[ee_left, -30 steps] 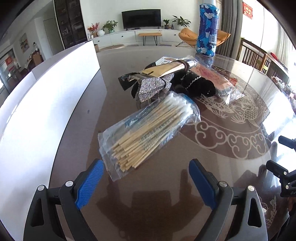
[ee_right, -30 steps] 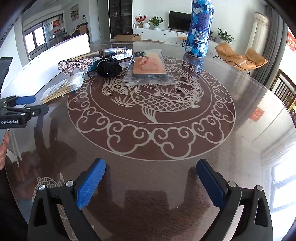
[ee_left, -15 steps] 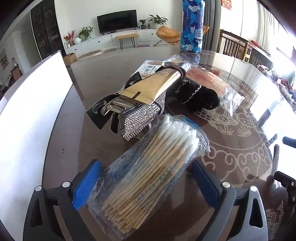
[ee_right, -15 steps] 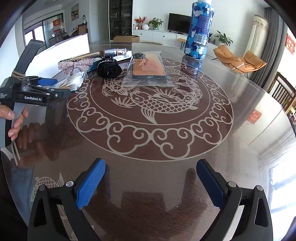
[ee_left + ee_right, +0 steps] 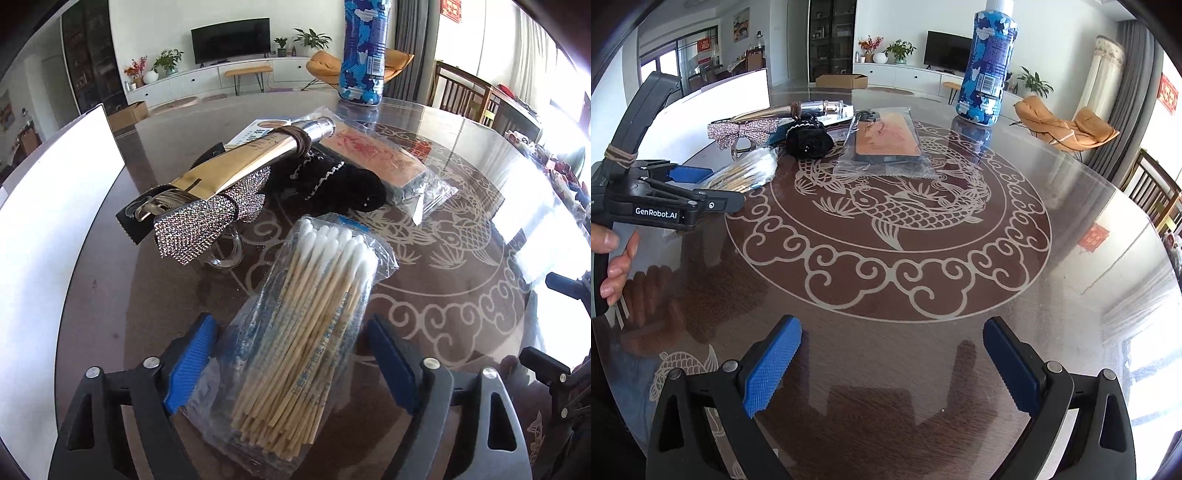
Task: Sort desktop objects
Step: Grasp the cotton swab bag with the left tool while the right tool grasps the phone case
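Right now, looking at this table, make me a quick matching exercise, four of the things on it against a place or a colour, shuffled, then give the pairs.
Things:
1. bag of cotton swabs
2. tall bottle
3. rhinestone bow
4. hair scrunchie

Descriptions:
A. black and fluffy
B. silver and sparkly, under a gold tube
C. between the jaws of the left gripper
D. blue camouflage print, standing upright at the far edge

Pairs: 1-C, 2-D, 3-B, 4-A
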### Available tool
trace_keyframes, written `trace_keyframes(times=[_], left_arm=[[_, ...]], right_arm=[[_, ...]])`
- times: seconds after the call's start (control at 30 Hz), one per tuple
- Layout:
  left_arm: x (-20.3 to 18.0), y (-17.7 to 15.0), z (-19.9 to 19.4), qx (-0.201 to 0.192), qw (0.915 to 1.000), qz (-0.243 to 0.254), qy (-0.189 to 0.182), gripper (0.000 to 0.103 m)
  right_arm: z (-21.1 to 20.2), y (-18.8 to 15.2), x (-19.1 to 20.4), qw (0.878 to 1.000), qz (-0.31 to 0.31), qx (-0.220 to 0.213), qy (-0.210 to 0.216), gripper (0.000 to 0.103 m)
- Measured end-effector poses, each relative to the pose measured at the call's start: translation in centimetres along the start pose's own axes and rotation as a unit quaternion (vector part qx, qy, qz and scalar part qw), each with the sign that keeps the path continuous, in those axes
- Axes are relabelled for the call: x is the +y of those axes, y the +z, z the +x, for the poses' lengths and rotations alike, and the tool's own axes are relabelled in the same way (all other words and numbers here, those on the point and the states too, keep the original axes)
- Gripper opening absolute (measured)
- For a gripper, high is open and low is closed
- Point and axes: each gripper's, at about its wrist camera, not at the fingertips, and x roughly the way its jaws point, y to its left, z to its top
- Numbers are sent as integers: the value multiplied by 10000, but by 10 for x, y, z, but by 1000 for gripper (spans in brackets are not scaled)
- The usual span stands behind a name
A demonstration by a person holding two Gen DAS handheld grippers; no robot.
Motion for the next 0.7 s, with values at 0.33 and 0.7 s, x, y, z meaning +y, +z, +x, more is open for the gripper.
trace_keyframes(times=[0.33,0.7], left_arm=[[18,-5,-6,32,9952,-886,421,57],[23,-1,-1,-7,9953,-841,490,57]], right_arm=[[52,109,-22,9975,-456,-171,514,101],[155,208,-1,9946,-532,642,615,101]])
